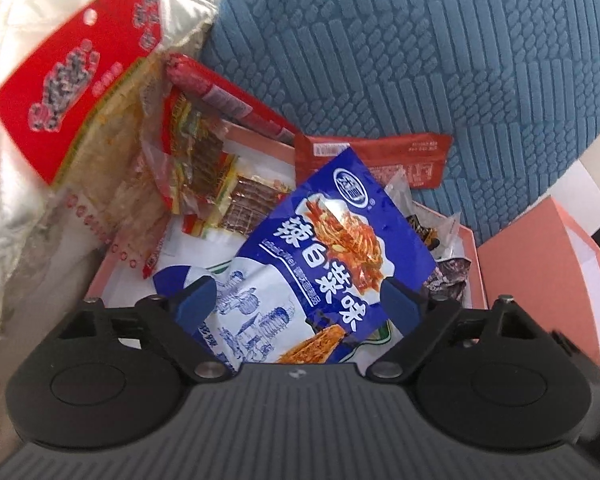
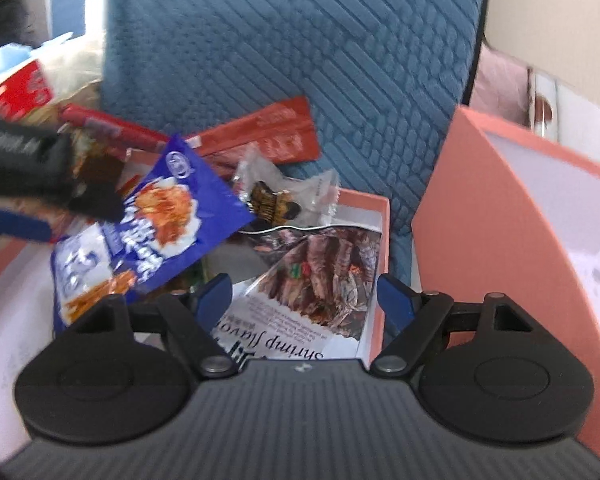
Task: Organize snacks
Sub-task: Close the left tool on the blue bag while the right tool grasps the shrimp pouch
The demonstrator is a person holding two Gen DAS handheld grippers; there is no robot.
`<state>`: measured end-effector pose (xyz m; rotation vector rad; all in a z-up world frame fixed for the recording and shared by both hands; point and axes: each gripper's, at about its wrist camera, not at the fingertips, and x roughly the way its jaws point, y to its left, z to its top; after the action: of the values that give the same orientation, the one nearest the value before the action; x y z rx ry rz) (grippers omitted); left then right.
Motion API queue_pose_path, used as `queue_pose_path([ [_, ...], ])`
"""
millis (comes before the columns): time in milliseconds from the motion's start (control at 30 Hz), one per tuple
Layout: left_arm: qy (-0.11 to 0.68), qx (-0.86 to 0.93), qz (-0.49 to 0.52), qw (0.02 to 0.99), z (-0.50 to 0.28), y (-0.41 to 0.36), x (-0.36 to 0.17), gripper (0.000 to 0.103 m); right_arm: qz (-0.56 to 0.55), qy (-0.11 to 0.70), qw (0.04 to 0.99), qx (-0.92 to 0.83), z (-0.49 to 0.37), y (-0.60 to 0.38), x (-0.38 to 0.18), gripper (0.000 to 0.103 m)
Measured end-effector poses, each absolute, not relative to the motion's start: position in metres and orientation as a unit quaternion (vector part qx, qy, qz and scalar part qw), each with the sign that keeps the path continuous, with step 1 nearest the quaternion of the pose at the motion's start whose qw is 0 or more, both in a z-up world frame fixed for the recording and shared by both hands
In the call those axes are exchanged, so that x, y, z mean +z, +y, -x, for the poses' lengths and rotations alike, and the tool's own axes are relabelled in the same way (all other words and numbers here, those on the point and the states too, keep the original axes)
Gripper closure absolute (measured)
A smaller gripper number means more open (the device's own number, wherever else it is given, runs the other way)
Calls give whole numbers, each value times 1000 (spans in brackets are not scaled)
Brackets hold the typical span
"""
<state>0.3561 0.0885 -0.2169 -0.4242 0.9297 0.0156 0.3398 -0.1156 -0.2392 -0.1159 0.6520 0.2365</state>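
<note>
A blue and white snack bag (image 1: 300,264) lies tilted in a pink box (image 1: 474,248) with a white inside. My left gripper (image 1: 296,300) is open, its blue pads on either side of the bag, not pressing it. In the right wrist view the same bag (image 2: 160,232) sits under the left gripper's fingers (image 2: 28,224). My right gripper (image 2: 304,300) is open above a silver shrimp-flavor packet (image 2: 316,280) in the box (image 2: 382,240). A red sausage stick (image 1: 224,96), a red pouch (image 1: 380,156) and a small clear-wrapped snack (image 2: 284,196) lie at the box's far end.
A blue textured cushion (image 1: 400,48) stands behind the box. A white quilted cushion (image 1: 16,140) is at the left. The pink box lid (image 2: 500,220) leans at the right. A large red-topped snack pack (image 1: 76,80) and small spicy-strip packets (image 1: 204,168) lean at the box's left.
</note>
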Motion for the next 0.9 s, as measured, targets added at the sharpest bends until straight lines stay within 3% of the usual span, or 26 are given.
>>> queue_pose_path([
  [167, 446, -1, 159, 881, -358, 79, -219, 14, 41, 335, 934, 120, -353, -113, -241, 25],
  [300, 461, 12, 57, 885, -358, 61, -226, 14, 17, 363, 923, 125, -365, -114, -247, 29],
  [533, 458, 11, 19, 888, -364, 56, -234, 14, -27, 400, 908, 122, -384, -117, -256, 29],
  [767, 459, 20, 6, 888, -374, 53, -240, 14, -61, 413, 901, 117, -388, -129, -249, 67],
  [833, 458, 20, 7, 889, -373, 52, -240, 16, -69, 414, 900, 120, -389, -134, -246, 69],
  [900, 455, 14, 20, 890, -371, 52, -240, 25, -74, 412, 900, 123, -388, -137, -245, 72],
])
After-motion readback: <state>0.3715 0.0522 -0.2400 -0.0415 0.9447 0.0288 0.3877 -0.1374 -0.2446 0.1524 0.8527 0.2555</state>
